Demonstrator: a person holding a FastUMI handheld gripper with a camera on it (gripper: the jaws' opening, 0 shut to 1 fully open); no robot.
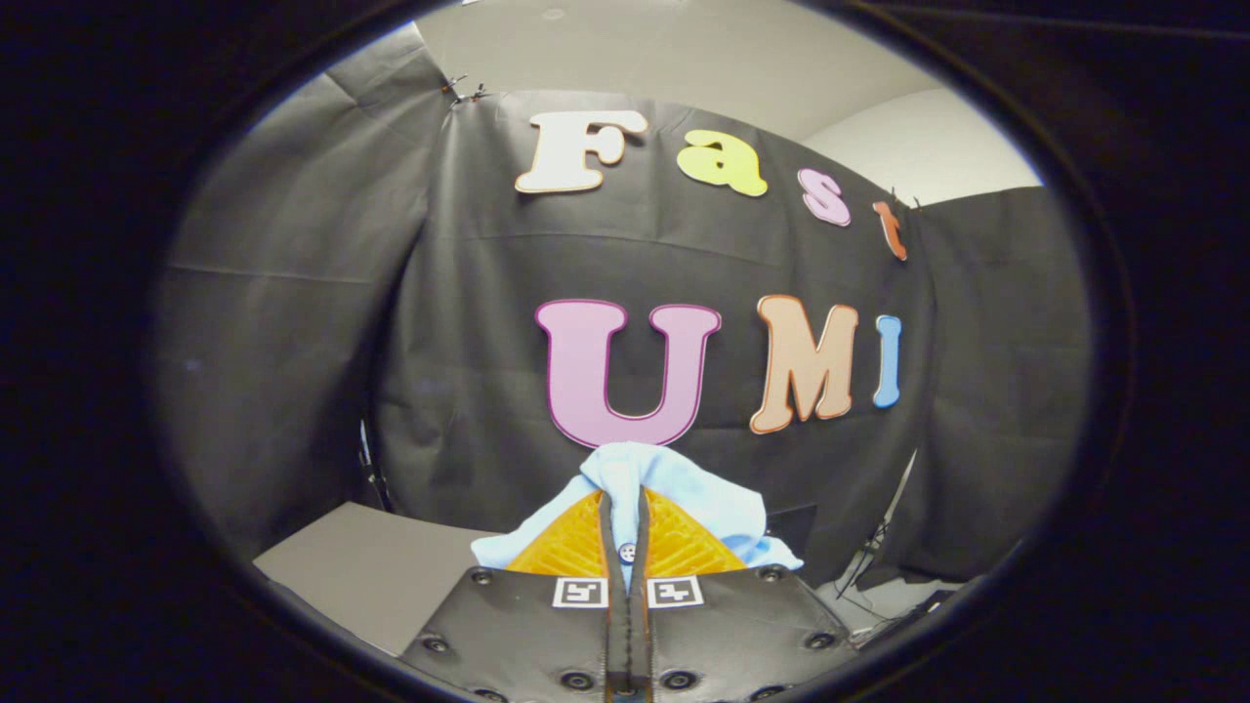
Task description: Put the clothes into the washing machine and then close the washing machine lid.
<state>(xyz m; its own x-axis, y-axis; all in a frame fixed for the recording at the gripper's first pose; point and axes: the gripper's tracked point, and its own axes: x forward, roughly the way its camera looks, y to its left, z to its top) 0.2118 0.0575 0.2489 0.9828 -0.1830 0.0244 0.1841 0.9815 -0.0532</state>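
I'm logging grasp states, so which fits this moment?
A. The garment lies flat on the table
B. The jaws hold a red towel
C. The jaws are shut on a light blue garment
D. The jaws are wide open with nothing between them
C: the gripper has its jaws closed together, with the light blue garment pinched between them and bunched around their tips.

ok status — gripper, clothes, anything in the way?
Gripper shut on light blue cloth, fingers pinched together. Cloth held up, bunched over the fingertips, booth wall behind. Nothing between the fingers and the wall.

open air ahead, booth wall point(469, 371) beyond tool point(626, 508)
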